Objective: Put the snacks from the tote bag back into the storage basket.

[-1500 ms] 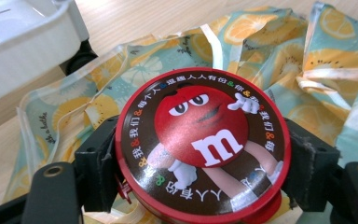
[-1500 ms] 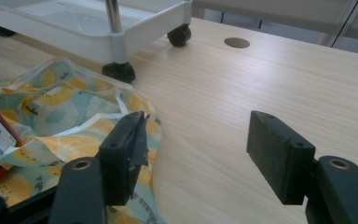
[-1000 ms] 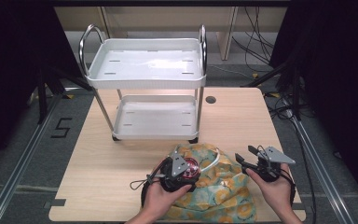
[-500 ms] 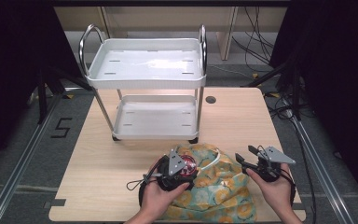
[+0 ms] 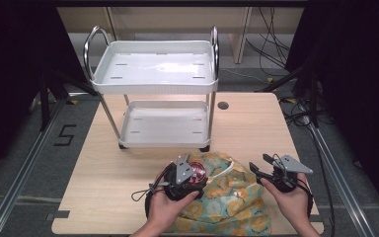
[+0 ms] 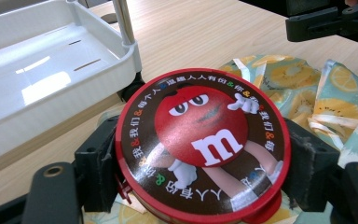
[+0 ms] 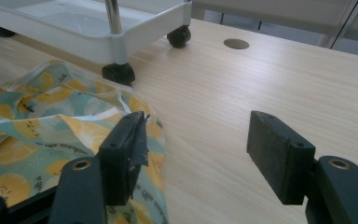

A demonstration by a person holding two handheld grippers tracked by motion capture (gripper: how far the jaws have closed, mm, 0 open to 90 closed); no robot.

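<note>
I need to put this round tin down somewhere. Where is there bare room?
Both cart shelves lie bare. The table is bare right of the cart, around its round hole, and at the near left. It is crowded where the lemon-print bag lies, with the left gripper holding the round tin over it.

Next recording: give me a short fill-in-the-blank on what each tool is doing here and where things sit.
1. The left tool is shut on a round ____ tin.
2. The right tool has its jaws ____, holding nothing.
3. The tin is held above a bag printed with ____ slices.
4. The white cart has ____ shelves.

Missing words: red; open; lemon; two
</note>
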